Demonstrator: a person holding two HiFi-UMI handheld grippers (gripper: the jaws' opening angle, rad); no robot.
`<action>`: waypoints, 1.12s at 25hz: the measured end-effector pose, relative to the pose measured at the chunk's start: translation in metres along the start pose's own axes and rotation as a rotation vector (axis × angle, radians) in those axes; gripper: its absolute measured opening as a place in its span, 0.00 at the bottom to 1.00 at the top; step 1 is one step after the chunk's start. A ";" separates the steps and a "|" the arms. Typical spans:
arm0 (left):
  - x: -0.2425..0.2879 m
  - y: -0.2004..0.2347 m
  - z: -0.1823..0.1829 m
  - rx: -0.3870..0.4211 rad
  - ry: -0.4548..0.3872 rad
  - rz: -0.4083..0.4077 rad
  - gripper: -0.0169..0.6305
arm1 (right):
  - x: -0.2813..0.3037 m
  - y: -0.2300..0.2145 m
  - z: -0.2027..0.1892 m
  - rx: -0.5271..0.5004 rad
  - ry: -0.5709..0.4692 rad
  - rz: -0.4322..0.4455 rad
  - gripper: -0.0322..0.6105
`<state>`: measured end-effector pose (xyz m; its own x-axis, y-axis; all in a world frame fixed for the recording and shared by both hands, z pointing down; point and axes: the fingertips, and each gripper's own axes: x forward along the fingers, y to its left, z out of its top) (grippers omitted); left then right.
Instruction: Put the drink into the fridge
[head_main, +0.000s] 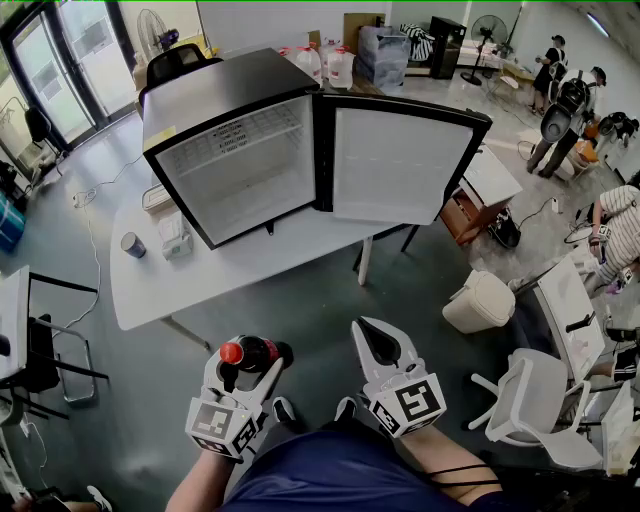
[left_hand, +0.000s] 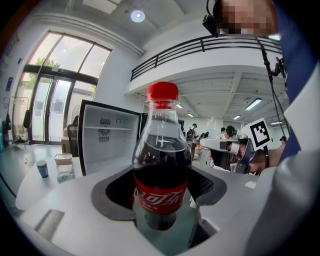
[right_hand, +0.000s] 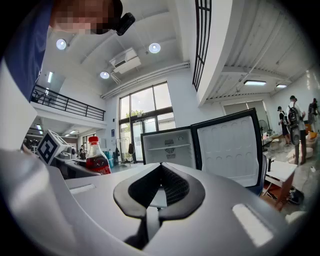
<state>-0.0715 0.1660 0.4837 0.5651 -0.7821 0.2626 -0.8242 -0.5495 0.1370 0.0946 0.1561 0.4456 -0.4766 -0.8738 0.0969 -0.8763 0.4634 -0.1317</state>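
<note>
Left hand-held gripper (head_main: 250, 366) is clamped on the drink bottle (head_main: 258, 352): dark cola, red cap, red label. In the left gripper view the pads press on the bottle's lower body at label height, one jaw on each side, standing wide because of the bottle's girth. There the cap points up and away from the gripper body

Right hand-held gripper (head_main: 378, 336) is closed with nothing in it. The right gripper view shows its jaws meeting at the tips, with only the hollow of the black pads between them

Both grippers are low in the head view, close to the person's body and over the grey floor (head_main: 300, 300), side by side but not touching. The bottle is in the air, in front of the near edge of the white tabletop (head_main: 200, 285), well apart from the fridge (head_main: 230, 95)

The fridge stands on the tabletop with its door (head_main: 400, 165) swung fully open to the right. The inside is white, with a wire shelf (head_main: 240, 135) near the top, and nothing can be seen stored in it

On the tabletop left of the fridge are a paper cup (head_main: 133, 245) and just beside it a clear plastic box (head_main: 175, 236). A white bin (head_main: 483, 300) is on the floor to the right, beyond the tabletop
</note>
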 end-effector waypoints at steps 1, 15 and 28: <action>-0.001 0.004 0.000 0.016 0.005 0.001 0.51 | 0.002 0.001 0.000 0.001 0.001 -0.006 0.05; -0.006 0.037 0.001 0.041 0.014 0.029 0.51 | 0.017 -0.001 -0.005 0.055 0.005 -0.047 0.05; 0.002 0.029 0.010 0.015 -0.029 0.178 0.51 | 0.004 -0.041 -0.004 0.057 0.026 0.021 0.05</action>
<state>-0.0935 0.1456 0.4782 0.4113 -0.8755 0.2536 -0.9108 -0.4057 0.0765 0.1285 0.1342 0.4557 -0.4975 -0.8593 0.1188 -0.8608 0.4721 -0.1904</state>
